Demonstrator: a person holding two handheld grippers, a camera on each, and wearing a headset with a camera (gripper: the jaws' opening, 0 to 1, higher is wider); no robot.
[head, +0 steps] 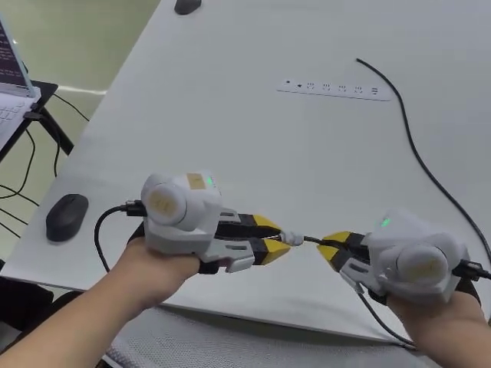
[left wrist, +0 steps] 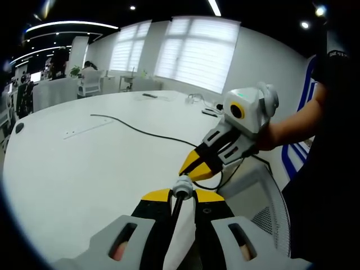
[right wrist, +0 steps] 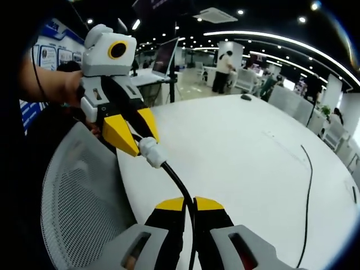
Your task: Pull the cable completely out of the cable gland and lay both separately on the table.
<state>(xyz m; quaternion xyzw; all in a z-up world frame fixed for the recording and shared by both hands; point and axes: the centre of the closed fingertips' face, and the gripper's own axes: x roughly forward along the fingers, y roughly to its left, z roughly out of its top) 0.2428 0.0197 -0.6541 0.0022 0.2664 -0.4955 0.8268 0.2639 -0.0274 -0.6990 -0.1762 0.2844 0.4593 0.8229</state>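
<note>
Fingers (head: 273, 251) of the left gripper (head: 285, 238) are clamped on the white cable gland (head: 294, 239), and the right gripper (head: 321, 244) faces it nose to nose, its own fingers (head: 337, 238) pinched onto the black cable (head: 309, 241) just beside the gland's mouth. Both pieces hang in the air over the near edge of the table (head: 268, 138), touching nothing below. The right gripper view shows it best: the cable runs straight from the gland into the shut yellow tips, with a short bare stretch between, so it is not yet out.

How will this handle? The gland looks like a small, light, hard plastic part, rounded, so it could roll or twist in a flat-faced hold; squeezing across its body, as the left side does, seems the right place. The cable looks thin, limp and rubbery, which should give good friction but no stiffness at all. The hold close to the gland is sensible, and I'd want the pull straight along the gland's axis. Expect drag from the seal inside, then a sudden release, and a loose end that may flop or whip.
</note>
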